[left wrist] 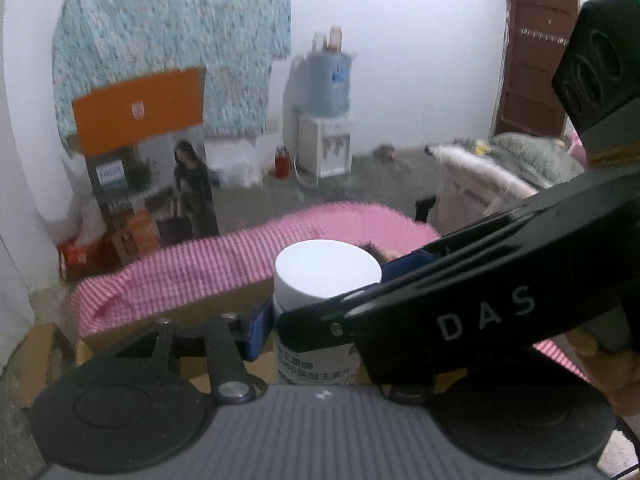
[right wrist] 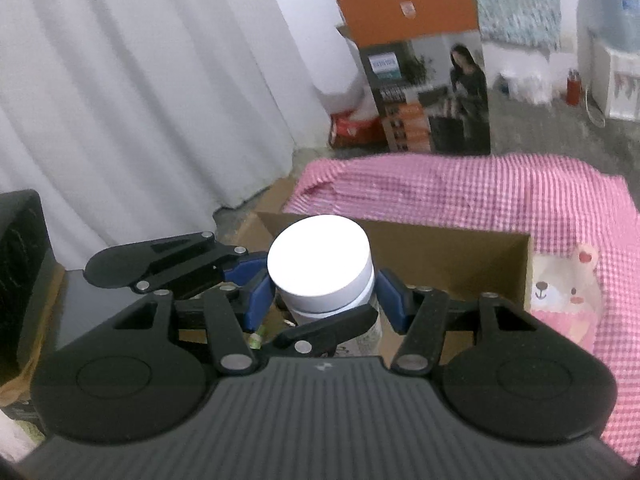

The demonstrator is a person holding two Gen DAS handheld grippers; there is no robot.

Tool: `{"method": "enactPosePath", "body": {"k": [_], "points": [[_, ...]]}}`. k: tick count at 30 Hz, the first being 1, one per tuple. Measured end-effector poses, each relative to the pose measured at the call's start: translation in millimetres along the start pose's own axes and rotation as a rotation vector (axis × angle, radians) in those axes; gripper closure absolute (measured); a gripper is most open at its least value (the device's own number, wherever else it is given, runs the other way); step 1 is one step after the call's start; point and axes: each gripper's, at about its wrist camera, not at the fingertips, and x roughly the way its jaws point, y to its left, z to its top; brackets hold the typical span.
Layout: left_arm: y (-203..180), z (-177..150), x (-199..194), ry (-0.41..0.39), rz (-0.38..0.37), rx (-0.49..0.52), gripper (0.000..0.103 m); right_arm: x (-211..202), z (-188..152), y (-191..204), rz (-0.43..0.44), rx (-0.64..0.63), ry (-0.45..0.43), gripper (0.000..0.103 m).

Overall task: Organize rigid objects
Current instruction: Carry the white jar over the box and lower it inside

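A bottle with a white cap (left wrist: 328, 268) and a label with green print sits between both grippers. My left gripper (left wrist: 320, 320) has its left blue pad against the bottle's side. Its right finger is hidden under the other tool. My right gripper (left wrist: 354, 290) reaches in from the right across the same bottle. In the right wrist view the bottle (right wrist: 318, 260) stands between my right gripper's (right wrist: 324, 298) blue pads, which press on it below the cap. The left gripper (right wrist: 304, 292) comes in from the left and clasps it too. The bottle hangs over an open cardboard box (right wrist: 440, 248).
A pink checked cloth (right wrist: 480, 192) covers the surface behind the box, and a bear-print item (right wrist: 560, 292) lies on it at the right. White curtains (right wrist: 140, 100) hang at the left. A tall printed carton (right wrist: 432, 80) and a water dispenser (left wrist: 326, 132) stand on the floor beyond.
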Motion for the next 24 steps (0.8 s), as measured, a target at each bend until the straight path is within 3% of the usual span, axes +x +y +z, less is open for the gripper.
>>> {"method": "enactPosePath", "body": {"k": [10, 21, 24], "points": [[26.1, -6.2, 69.6, 0.167, -0.037, -0.057, 0.049, 78.2, 3.0, -43.2, -0.018, 0.058, 0.121, 0.049], [22.1, -3.0, 79.3, 0.187, -0.030, -0.029, 0.048, 104.6, 15.5, -50.7, -0.066, -0.007, 0.133, 0.049], [21.1, -4.0, 80.9, 0.201, -0.037, -0.024, 0.043, 106.6, 16.1, -48.6, -0.086, -0.045, 0.130, 0.049]]}}
